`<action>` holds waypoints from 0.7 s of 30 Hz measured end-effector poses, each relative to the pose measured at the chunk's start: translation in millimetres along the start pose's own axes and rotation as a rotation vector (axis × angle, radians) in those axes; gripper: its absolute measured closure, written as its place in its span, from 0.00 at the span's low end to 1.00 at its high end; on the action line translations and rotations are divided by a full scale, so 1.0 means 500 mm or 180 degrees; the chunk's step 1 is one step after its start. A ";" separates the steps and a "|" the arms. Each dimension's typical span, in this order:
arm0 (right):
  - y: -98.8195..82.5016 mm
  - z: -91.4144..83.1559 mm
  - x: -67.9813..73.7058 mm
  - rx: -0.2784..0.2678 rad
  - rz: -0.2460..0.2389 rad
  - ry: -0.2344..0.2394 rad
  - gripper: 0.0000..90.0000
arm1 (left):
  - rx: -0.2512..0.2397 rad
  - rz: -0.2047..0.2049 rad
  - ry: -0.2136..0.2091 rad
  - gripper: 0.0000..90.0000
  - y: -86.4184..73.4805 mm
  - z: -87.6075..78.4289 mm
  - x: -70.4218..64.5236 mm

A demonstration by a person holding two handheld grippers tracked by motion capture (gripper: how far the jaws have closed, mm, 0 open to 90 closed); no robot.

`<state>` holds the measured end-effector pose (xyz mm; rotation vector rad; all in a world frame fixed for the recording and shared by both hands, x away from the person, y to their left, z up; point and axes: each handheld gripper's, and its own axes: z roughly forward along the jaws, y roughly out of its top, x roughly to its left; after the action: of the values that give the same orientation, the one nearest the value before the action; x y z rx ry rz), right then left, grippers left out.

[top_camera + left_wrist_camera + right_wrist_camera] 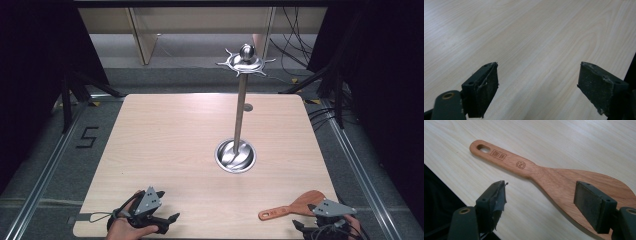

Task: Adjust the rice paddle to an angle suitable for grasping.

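R tongs (540, 197) wide open over wooden spatula (554, 178) (not gripping); L tongs (537, 87) open, empty.

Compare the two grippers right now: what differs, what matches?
The left gripper has bare table between its jaws; the right gripper hovers over the wooden spatula, one jaw above its blade. In the high view, left sits near the table's front-left edge, right at front-right. Both are open, holding nothing.

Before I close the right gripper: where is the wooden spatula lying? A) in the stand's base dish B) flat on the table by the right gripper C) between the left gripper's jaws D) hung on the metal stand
B: the spatula lies flat on the table, the open right gripper over its blade.
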<state>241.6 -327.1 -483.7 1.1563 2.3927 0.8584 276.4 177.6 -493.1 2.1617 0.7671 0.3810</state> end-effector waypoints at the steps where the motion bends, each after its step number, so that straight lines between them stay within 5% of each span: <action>1: 0.000 0.000 -0.001 -0.0003 -0.0016 0.0000 0.30 | -0.0010 -0.0009 -0.0002 0.18 0.000 0.001 0.000; 9: 0.002 -0.004 0.004 0.0043 -0.0004 0.0013 0.31 | -0.0024 0.0001 -0.0024 0.17 0.001 0.000 -0.004; 13: 0.004 -0.002 -0.004 -0.0017 -0.0155 0.0021 0.32 | -0.0027 0.0003 -0.0040 0.17 0.001 0.002 -0.006; 15: 0.005 -0.005 0.001 0.0048 -0.0048 0.0025 0.32 | 0.0038 0.0032 -0.0029 0.17 0.003 0.001 -0.005; 21: 0.017 -0.003 0.001 0.0116 -0.0199 0.0091 0.29 | -0.0018 -0.0003 -0.0028 0.17 0.003 0.002 -0.006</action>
<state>245.6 -323.1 -477.2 1.0834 2.4635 0.8199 275.1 174.2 -492.7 2.1561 0.7613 0.3724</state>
